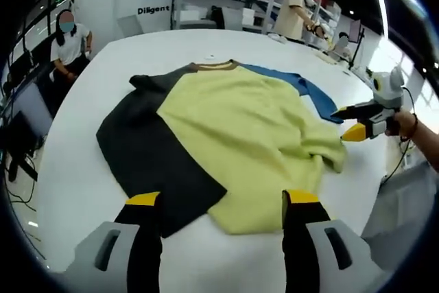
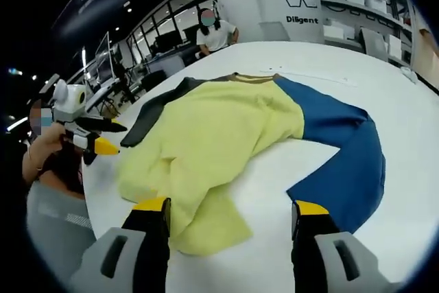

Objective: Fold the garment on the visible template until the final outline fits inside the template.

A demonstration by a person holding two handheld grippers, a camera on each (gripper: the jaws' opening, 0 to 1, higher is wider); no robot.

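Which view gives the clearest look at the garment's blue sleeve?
The right gripper view: the blue sleeve lies spread and bent across the table. The left gripper view shows just a narrow blue strip past the yellow panel.

Garment (image 1: pixel 233 135) lies spread on the table (image 1: pixel 68 190).

White table (image 1: pixel 75 190): it runs across the centre of your left gripper view. One garment (image 1: pixel 240 149) lies flat on it at mid-frame, with a yellow body, a black sleeve at left and a blue sleeve at upper right.
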